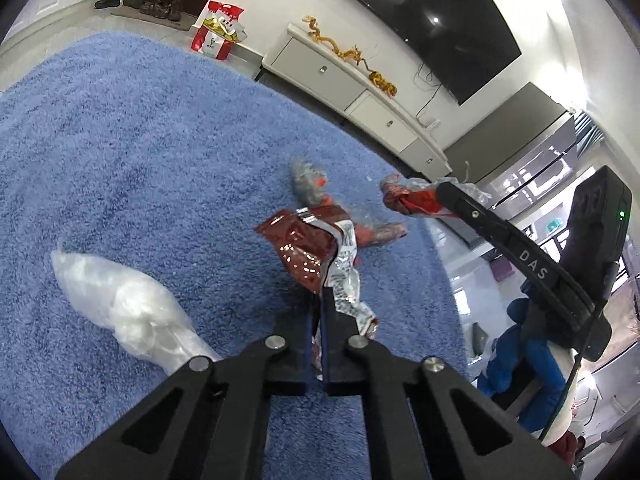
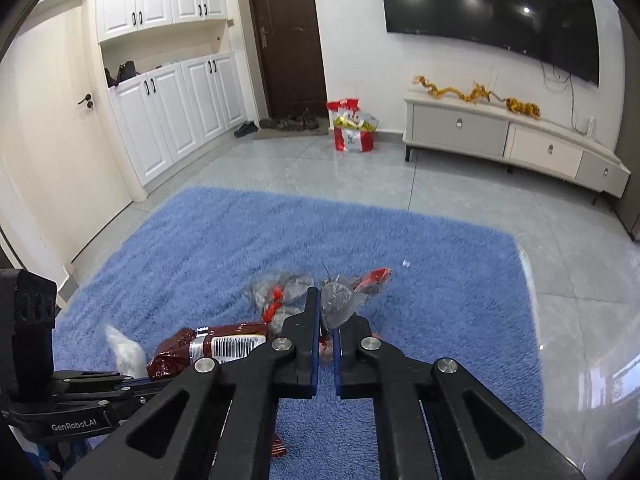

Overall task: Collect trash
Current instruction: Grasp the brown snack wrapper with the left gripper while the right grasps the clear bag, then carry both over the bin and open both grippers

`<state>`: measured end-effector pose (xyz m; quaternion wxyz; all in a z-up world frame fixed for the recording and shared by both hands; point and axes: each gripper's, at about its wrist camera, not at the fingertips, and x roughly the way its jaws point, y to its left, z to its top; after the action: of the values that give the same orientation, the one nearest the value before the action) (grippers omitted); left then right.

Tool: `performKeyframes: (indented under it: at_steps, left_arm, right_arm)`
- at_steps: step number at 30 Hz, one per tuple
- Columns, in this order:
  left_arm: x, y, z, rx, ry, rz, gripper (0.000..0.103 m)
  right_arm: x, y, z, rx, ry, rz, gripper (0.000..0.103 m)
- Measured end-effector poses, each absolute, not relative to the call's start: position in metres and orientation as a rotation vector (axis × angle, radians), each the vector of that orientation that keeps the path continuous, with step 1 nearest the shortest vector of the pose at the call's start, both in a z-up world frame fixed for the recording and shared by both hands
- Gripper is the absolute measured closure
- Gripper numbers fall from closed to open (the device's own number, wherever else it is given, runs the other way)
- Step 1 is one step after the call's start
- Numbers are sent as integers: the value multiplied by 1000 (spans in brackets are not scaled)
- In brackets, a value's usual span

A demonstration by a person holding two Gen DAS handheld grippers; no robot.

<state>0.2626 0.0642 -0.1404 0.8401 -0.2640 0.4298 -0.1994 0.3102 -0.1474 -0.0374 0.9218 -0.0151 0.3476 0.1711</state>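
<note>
wrapper [image 1: 308, 248] lies lengthwise away from left hand-held gripper [image 1: 320, 300], pinched; right hand-held gripper [image 2: 326, 316] pinches plastic [image 2: 340, 302].

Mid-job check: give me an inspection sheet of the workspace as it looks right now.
Surface: blue rug on pale floor tiles.
Job's things: dark red wrapper; clear-and-red wrapper; white plastic bag; another crumpled wrapper on the rug.
Clutter: red paper bag near the door.
Grippers: left gripper shut on dark red wrapper; right gripper shut on clear-and-red wrapper.
Cables: wires below the TV.
Surroundings: TV cabinet, white cupboards.
</note>
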Motion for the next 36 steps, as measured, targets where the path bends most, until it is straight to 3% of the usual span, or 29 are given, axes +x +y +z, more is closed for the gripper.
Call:
performKeyframes:
  at_steps: [25,36]
  left_arm:
    - [158,83,-37,-493,731,-455,101]
    - [136,-13,-21,-343,778,-571,101]
  right_arm:
    - [146,-222,41,17,560,243,98]
    - [85,-324,28,146,543,104,98]
